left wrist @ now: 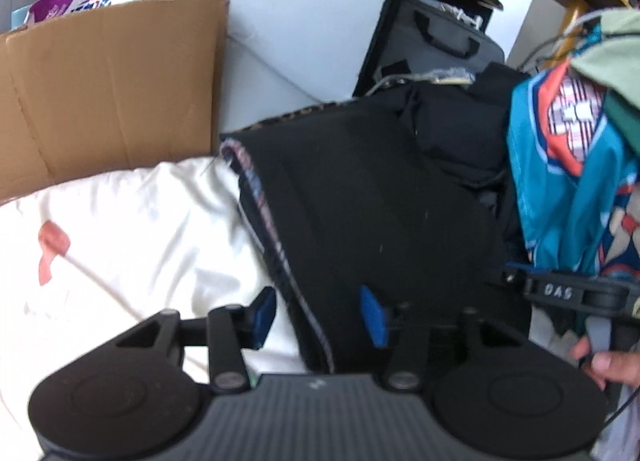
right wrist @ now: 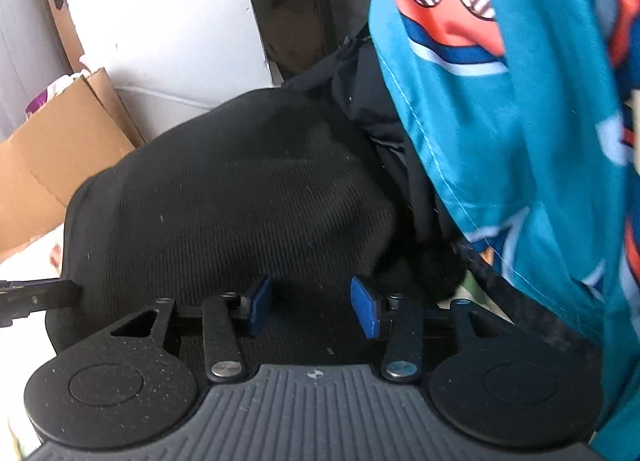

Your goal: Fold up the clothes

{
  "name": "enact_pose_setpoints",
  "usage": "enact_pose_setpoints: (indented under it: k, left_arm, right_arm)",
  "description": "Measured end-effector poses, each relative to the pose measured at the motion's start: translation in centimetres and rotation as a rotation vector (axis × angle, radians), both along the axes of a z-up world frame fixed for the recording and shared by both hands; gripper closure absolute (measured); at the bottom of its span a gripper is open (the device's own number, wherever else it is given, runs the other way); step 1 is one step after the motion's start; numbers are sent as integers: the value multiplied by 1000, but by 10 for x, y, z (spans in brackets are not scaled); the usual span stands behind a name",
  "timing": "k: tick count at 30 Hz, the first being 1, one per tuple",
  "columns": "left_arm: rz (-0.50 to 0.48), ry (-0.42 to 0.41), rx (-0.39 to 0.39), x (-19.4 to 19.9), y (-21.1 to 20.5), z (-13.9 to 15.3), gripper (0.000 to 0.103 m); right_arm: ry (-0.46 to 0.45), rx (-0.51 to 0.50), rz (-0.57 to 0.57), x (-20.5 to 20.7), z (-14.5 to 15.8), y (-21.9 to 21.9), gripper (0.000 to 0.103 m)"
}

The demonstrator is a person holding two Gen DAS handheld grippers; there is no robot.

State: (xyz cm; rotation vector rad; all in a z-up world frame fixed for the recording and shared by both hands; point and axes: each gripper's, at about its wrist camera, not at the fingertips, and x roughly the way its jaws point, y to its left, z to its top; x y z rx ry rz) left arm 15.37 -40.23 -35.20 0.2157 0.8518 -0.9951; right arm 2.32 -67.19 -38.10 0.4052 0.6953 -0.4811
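A folded black garment [left wrist: 360,197] with a plaid-lined edge lies on a white bedsheet [left wrist: 132,221]. My left gripper [left wrist: 320,317] is open, its blue pads straddling the garment's near left edge just above it. In the right wrist view the same black garment [right wrist: 240,205] fills the middle. My right gripper [right wrist: 312,309] is open and empty, hovering over the garment's near edge. A teal, orange and white patterned shirt [right wrist: 520,133] hangs at the right, and it also shows in the left wrist view [left wrist: 568,181]. More dark clothes [left wrist: 460,129] are piled behind.
A cardboard box [left wrist: 100,93] stands at the back left by a white wall [left wrist: 300,1]. A black shelf with a grey bag [left wrist: 440,37] is behind the pile. The right gripper's body and the person's hand [left wrist: 600,361] show at the lower right.
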Motion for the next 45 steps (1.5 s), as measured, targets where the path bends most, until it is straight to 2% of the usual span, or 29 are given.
enact_pose_setpoints:
  k: [3,6,7,8,14,16,18,20,21,23,24,26,28,32,35,39,45]
  left_arm:
    - [-13,-3,9,-2,7,0,61]
    - [-18,-1,17,-3,9,1,77]
    - [-18,-4,25,-3,9,2,87]
    - [-16,-8,37,-4,9,3,92]
    - [-10,18,55,-2,17,20,92]
    - [-9,28,59,-1,20,28,87]
    - [-5,37,65,1,22,35,75]
    - [9,29,83,1,23,44,50]
    - [19,23,89,0,24,49,47]
    - [40,22,97,0,27,59,34]
    - [54,30,101,1,29,63,31]
    - [77,43,107,2,32,73,19]
    - [81,60,115,4,35,82,7]
    - [83,83,135,4,42,101,7]
    - [93,90,172,5,49,120,1]
    - [117,124,200,14,64,149,1]
    - [189,90,238,24,94,194,0]
  right_arm:
    - [21,4,-3,-9,-3,2,52]
    - [47,13,-14,-19,-7,3,52]
    - [59,20,-23,-22,-8,4,52]
    - [70,27,-32,-26,-10,4,52]
    - [76,92,-51,-36,4,12,52]
    - [78,113,-58,-39,9,14,52]
    - [83,134,-56,-40,15,18,49]
    - [84,149,-47,-38,24,21,44]
    - [81,153,-43,-37,29,23,43]
    - [74,158,-44,-36,40,25,32]
    - [71,163,-44,-36,45,26,29]
    - [73,172,-46,-35,56,26,14]
    - [72,193,-52,-34,69,27,7]
    - [91,217,-60,-31,95,34,0]
    - [119,204,-49,-28,117,41,0]
    - [141,232,-58,-25,143,44,0]
    - [186,211,-12,-17,184,60,0]
